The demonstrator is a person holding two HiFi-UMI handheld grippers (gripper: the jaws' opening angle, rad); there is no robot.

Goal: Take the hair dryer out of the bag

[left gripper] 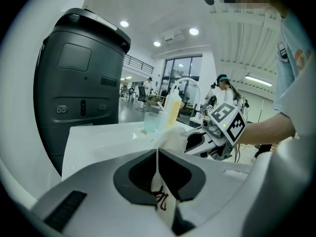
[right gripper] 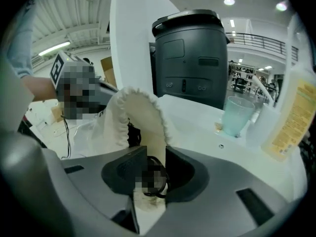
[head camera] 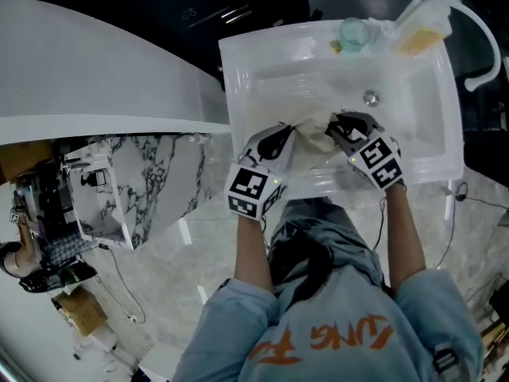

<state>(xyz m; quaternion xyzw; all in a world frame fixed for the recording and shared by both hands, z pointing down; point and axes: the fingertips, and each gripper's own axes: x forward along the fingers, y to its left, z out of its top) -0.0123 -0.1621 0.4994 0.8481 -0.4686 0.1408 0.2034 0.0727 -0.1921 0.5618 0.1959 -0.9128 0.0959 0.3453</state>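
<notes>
Over the white sink (head camera: 262, 78) a cream cloth bag (head camera: 314, 134) hangs between my two grippers. My left gripper (head camera: 288, 134) is shut on a thin fold of the bag's edge (left gripper: 159, 194). My right gripper (head camera: 338, 127) stands open, and the bag's gathered rim (right gripper: 143, 112) and a black cord loop (right gripper: 159, 181) lie between its jaws (right gripper: 150, 174). In the right gripper view something dark (right gripper: 132, 132) shows inside the bag's mouth; I cannot tell what it is. The left gripper view shows the right gripper (left gripper: 197, 142) at the bag's far side.
A pale green cup (head camera: 354, 34) and a yellow soap bottle (head camera: 421, 30) stand on the sink's back rim beside the white tap (head camera: 485, 46). A tall dark machine (right gripper: 190, 58) stands behind the sink. A marbled cabinet (head camera: 151, 189) is to the left.
</notes>
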